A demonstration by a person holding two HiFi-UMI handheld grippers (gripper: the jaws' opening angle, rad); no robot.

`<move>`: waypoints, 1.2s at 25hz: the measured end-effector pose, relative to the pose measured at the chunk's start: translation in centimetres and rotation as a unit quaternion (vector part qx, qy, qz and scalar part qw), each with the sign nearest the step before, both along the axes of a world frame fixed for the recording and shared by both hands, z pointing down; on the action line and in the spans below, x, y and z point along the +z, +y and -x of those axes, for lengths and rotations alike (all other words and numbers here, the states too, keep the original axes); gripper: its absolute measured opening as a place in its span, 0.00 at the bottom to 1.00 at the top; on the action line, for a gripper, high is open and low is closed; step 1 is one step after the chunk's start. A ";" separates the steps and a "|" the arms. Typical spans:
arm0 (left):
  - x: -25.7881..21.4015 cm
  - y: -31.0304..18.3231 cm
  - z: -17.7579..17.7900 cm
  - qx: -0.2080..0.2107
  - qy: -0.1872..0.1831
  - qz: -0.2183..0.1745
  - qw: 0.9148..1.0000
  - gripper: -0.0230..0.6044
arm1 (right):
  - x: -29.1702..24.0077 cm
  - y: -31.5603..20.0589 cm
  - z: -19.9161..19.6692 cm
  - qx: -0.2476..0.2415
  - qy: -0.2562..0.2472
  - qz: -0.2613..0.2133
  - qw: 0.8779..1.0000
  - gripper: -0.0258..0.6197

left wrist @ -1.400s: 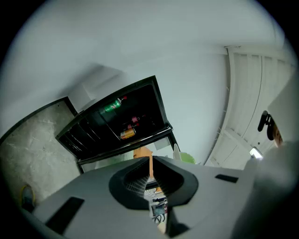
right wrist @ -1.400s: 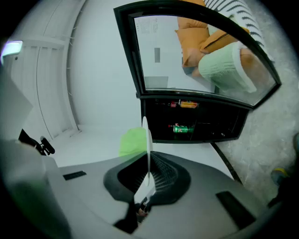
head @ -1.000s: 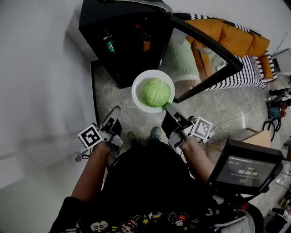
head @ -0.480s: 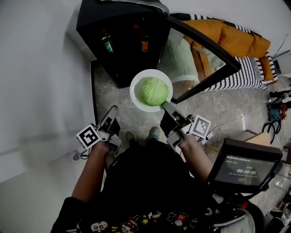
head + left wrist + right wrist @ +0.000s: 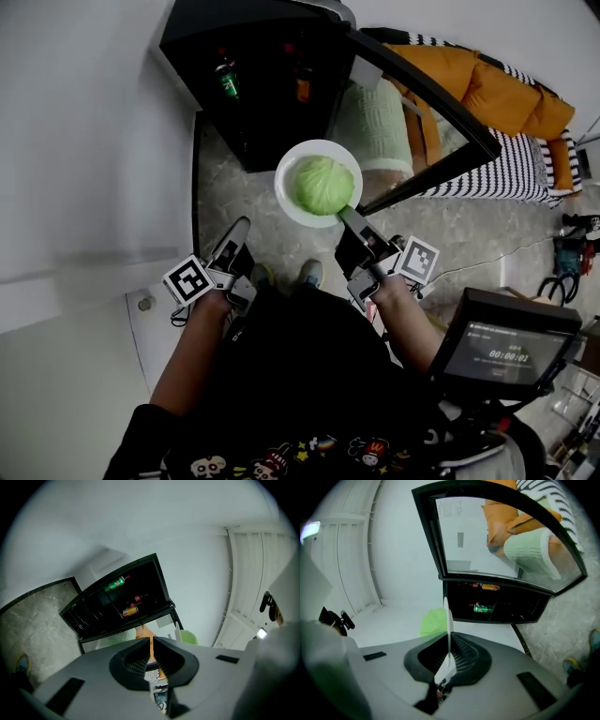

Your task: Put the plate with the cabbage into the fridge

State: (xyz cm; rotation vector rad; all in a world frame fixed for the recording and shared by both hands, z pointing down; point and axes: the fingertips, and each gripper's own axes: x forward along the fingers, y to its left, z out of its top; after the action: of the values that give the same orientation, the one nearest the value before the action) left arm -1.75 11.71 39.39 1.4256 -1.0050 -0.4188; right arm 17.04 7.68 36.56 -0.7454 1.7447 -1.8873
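Plate (image 5: 285, 184) with cabbage (image 5: 321, 185), rim pinched in right claw (image 5: 346, 215); left claw (image 5: 239, 229) clenched, well apart.

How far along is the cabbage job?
Done: the fridge door is open, and the plate is off the ground. In hand: the right gripper pinches the plate's rim, cabbage on it, over the floor in front of the fridge. Left: the plate is not yet inside. The left gripper is shut and empty.
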 end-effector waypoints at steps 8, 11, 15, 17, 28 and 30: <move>0.6 0.7 -2.0 0.014 -0.048 -0.020 0.999 0.04 | 1.7 0.6 -1.3 -0.021 0.009 0.002 1.000 0.06; -0.3 -0.1 -2.3 0.071 -0.158 -0.070 0.982 0.04 | 1.9 0.7 -1.5 -0.024 0.009 0.004 1.000 0.07; -1.0 -1.4 -2.4 0.113 -0.285 -0.111 0.945 0.04 | 2.1 0.5 -1.0 -0.026 0.008 0.006 1.000 0.06; -1.0 -2.1 -2.6 0.126 -0.321 -0.126 0.930 0.04 | 2.3 0.3 -0.5 -0.028 0.009 0.008 1.000 0.07; -2.8 -5.2 -0.2 0.168 -0.424 -0.180 0.871 0.04 | 1.6 -1.4 3.6 -0.023 0.014 0.018 0.999 0.07; -2.3 -6.3 0.4 0.178 -0.423 -0.182 0.869 0.04 | 2.0 -2.2 4.3 -0.015 0.014 0.021 1.000 0.07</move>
State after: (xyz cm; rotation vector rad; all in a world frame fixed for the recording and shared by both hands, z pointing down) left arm -2.11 5.43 37.12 2.1724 -1.3453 0.3640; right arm 12.72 5.49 38.57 -0.7687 1.7479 -1.9485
